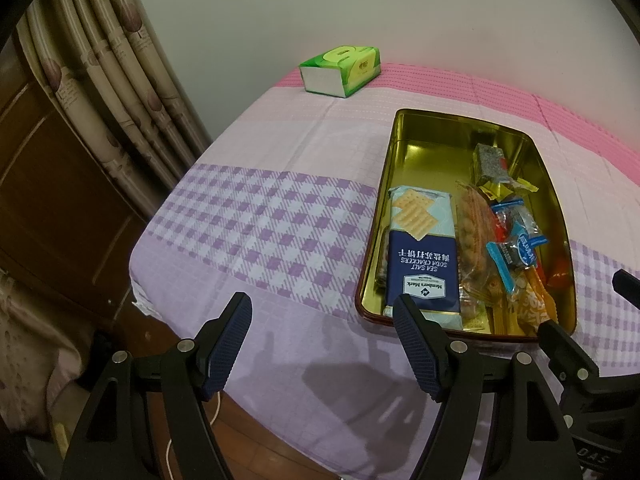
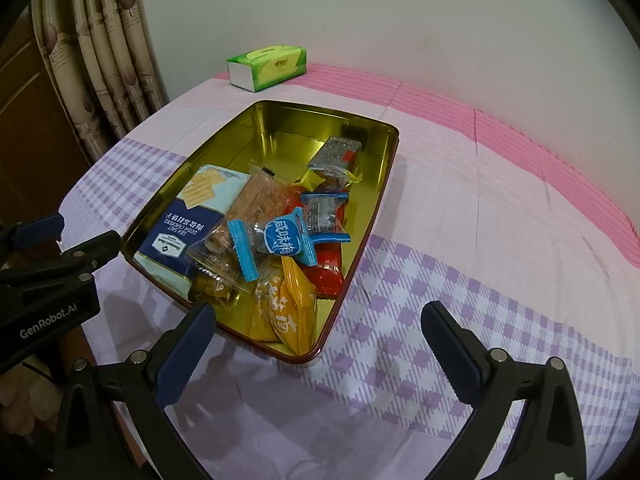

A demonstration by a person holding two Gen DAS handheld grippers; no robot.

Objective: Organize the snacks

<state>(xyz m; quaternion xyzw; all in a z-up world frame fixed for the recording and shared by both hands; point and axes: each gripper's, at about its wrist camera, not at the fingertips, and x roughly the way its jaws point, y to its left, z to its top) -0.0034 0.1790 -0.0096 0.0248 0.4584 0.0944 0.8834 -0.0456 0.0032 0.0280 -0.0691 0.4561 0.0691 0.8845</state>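
Note:
A gold metal tin [image 1: 404, 148] [image 2: 264, 120] lies on the checked purple and pink cloth and holds the snacks. Inside are a blue soda cracker pack [image 1: 420, 256] [image 2: 180, 232], a clear bag of brown snacks [image 1: 476, 232] [image 2: 256, 204], small blue-wrapped sweets [image 1: 516, 252] [image 2: 284, 240], an orange packet [image 2: 288, 312], a red packet [image 2: 328, 264] and a dark seeded bar [image 1: 490, 164] [image 2: 336, 152]. My left gripper [image 1: 322, 312] is open and empty, just in front of the tin's near left corner. My right gripper [image 2: 316, 324] is open and empty over the tin's near right corner.
A green tissue box [image 1: 340, 70] [image 2: 268, 66] stands at the far edge by the white wall. Curtains [image 1: 112, 72] and a wooden panel [image 1: 48, 200] are at the left. The cloth-covered surface [image 2: 480, 208] drops off at its near left edge [image 1: 138, 280].

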